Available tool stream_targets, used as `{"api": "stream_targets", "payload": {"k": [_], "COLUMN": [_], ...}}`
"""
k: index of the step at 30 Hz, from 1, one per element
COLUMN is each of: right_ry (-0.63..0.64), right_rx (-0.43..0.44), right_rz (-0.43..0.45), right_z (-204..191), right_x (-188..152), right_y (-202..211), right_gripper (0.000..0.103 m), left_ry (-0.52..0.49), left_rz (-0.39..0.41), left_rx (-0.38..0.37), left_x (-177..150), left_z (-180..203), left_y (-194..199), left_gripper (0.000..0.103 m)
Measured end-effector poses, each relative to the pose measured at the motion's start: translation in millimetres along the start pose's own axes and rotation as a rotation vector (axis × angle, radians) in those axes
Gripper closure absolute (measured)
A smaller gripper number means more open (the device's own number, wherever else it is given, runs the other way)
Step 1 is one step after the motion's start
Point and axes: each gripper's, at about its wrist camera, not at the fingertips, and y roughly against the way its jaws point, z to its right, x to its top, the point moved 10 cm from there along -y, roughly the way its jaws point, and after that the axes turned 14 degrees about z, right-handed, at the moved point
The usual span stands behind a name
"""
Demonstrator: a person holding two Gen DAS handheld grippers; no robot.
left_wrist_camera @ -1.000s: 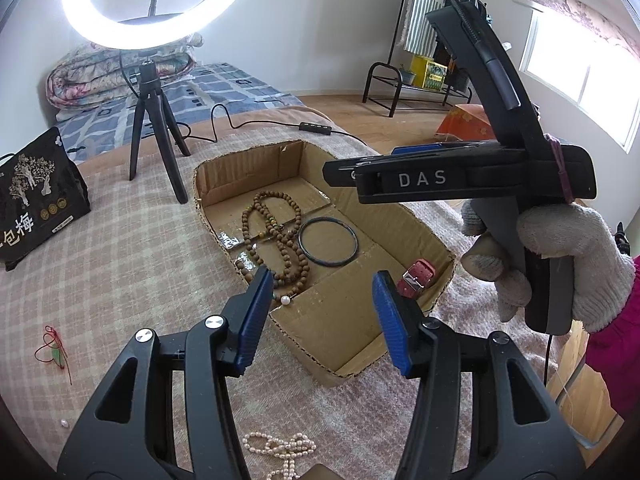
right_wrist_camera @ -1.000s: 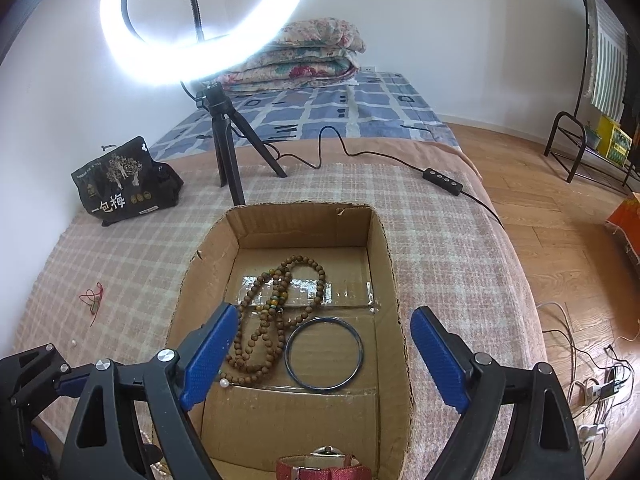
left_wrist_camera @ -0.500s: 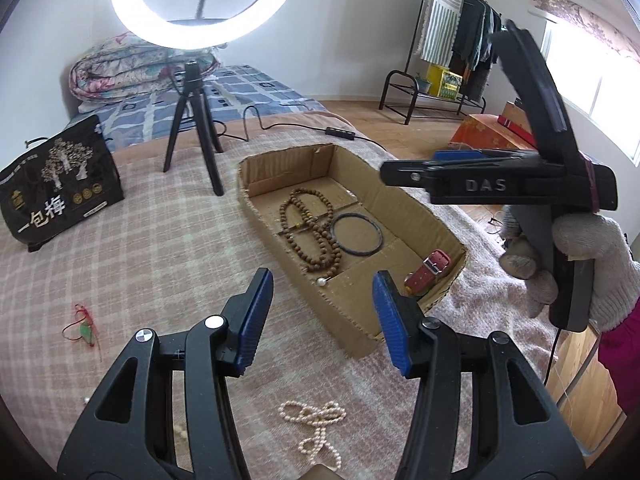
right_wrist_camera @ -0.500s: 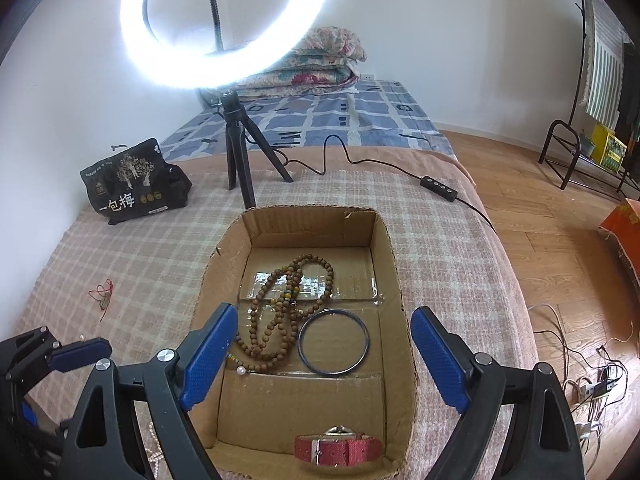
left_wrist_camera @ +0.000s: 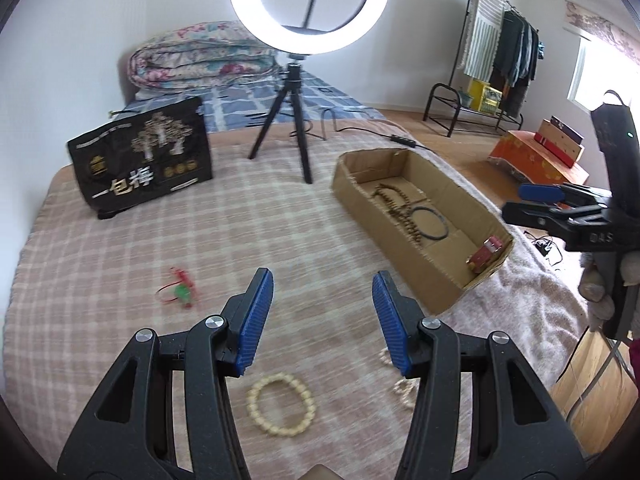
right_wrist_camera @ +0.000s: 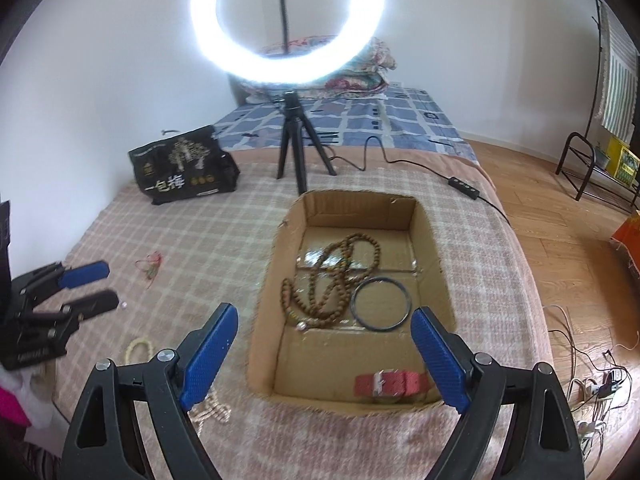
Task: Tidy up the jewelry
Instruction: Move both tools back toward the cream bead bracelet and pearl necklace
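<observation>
Left wrist view: left gripper (left_wrist_camera: 322,316) is held wide open, nothing gripped, hovering low over the checked blanket (left_wrist_camera: 120,248). Red-and-green charm (left_wrist_camera: 180,292) is seen to its left; cream bead bracelet (left_wrist_camera: 281,405) lies just below the open fingers; a pearl strand (left_wrist_camera: 402,388) is partly hidden behind the right finger. Cardboard box (left_wrist_camera: 400,264) sits to the right, already holding brown prayer beads (left_wrist_camera: 396,212), dark bangle (left_wrist_camera: 430,224) and red watch (left_wrist_camera: 486,255). Step in hand is judged to be picking up the cream bead bracelet: the gripper should be tilted down and pulled back so one side of the loop sits between the pads, then closed on the beads only, not on the blanket; beads may roll or slip, so a firm pinch is advised. Right wrist view: right gripper (right_wrist_camera: 324,354) is also spread wide and empty, aimed down at the box's near end, fingers straddling it, above the watch. The left gripper is seen at the far left edge, tilted over the blanket near the bracelet. Right gripper seems parked and should be kept out of the carry path to the box.
</observation>
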Motion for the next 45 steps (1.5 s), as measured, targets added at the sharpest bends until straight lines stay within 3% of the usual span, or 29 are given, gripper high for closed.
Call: {"api": "stream_targets", "payload": {"k": [9, 19, 26, 35, 41, 45], "right_ry": [0.041, 0.150, 0.200, 0.255, 0.311, 0.306], "right_rx": [0.107, 0.228, 0.250, 0.234, 0.232, 0.244], "right_rz": [-0.033, -0.139, -0.222, -0.263, -0.265, -0.257], "right_z": [-55.1, -112.5, -122.4, -124.6, -126.6, -127.1], "right_x": [-32.9, -97.2, -133.3, -149.6, -157.0, -155.6], "right_y": [18.7, 10.3, -10.2, -33.3, -42.1, -47.1], "right_gripper": [0.013, 0.010, 0.008, 0.009, 0.016, 0.022], "left_ry": [0.052, 0.097, 0.116, 0.103, 0.092, 0.090], "left_rz": [-0.055, -0.169, -0.237, -0.284, -0.295, -0.292], "left_rx": [0.074, 0.081, 0.083, 0.073, 0.070, 0.078], "left_x": [-36.2, -92.4, -121.1, -136.7, -140.0, -139.9], "left_z": [-51.9, -66.7, -69.6, -67.3, -65.4, -66.3], "left_y": [21.4, 17.6, 11.3, -4.2, -13.9, -19.5], "left_gripper": [0.050, 0.050, 0.050, 0.050, 0.050, 0.058]}}
